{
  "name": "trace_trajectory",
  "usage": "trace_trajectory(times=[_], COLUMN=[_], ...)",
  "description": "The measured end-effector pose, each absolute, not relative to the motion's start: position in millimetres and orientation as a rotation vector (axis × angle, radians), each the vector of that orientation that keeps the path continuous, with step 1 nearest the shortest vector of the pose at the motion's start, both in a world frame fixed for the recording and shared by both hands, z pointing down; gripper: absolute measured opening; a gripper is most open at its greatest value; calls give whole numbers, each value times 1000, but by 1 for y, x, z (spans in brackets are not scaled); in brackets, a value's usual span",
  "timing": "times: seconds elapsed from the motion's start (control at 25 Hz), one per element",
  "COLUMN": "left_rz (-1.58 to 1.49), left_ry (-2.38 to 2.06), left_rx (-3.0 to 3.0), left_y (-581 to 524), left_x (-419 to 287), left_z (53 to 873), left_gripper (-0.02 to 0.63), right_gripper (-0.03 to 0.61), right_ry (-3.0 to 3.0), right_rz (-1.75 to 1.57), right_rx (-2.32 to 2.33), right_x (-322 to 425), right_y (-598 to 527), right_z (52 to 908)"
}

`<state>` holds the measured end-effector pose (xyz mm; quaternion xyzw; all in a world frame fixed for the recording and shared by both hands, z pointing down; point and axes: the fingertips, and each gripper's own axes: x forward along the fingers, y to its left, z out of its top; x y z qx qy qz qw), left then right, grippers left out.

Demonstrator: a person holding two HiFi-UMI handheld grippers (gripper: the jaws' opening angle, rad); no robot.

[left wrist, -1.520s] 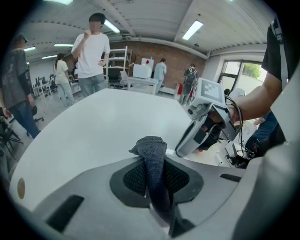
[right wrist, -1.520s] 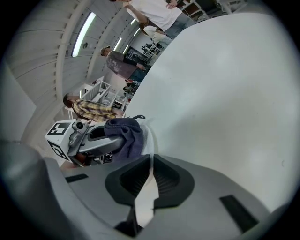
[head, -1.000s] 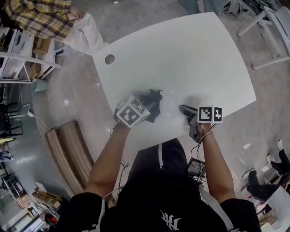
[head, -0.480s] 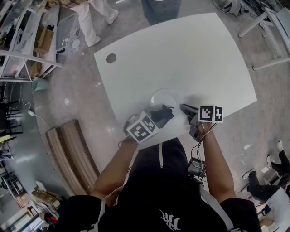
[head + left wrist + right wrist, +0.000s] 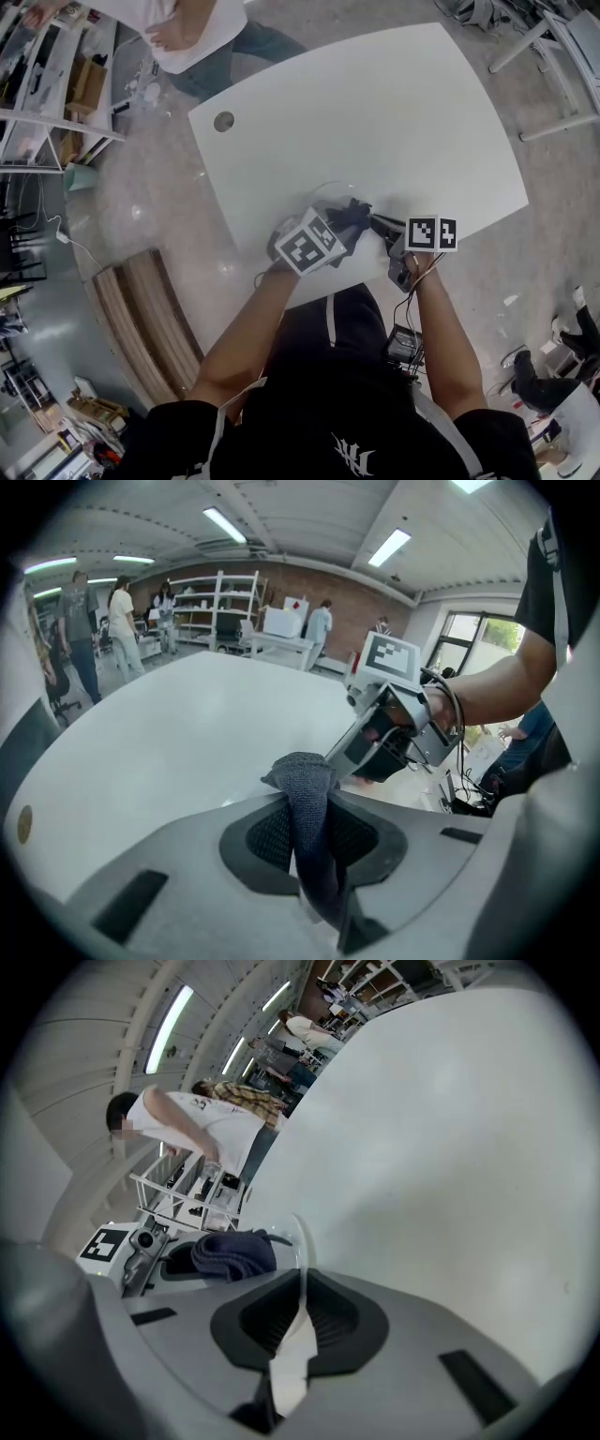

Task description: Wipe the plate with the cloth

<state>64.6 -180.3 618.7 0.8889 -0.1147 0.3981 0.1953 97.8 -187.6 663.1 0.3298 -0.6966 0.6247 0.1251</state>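
1. Head view: left gripper point(image 5: 344, 229) and right gripper point(image 5: 377, 225) meet at the clear plate point(image 5: 330, 190), near the white table's point(image 5: 394, 112) front edge
2. Left gripper view: jaws pinch the dark cloth point(image 5: 307, 785)
3. Right gripper view: jaws clamp the plate's rim, with the cloth just beside the plate's face

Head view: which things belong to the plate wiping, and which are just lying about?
In the job: left gripper, shut on the dark cloth; right gripper, shut on the clear plate; white table under them.
Just about: shelf rack; wooden bench; bystander.
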Motion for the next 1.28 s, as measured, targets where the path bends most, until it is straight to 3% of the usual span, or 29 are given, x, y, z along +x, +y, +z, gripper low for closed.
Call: trace_trajectory(times=[0.4,0.8,1.28], left_rz=[1128,1111,1107], left_ry=[-473,-560,-453], left_rx=[2450,2378,2404], left_y=[-223,-195,-155], left_x=[33,-6,26], left_z=[624,623,616], left_gripper=[54,54,54], right_gripper=[21,21,21], right_ry=[-2036,-2041,-2043], right_rz=[1816,1798,1770], right_rx=[961,974,972], right_x=[100,103,98], right_y=[-187,-186,-187], right_z=[664,662,657])
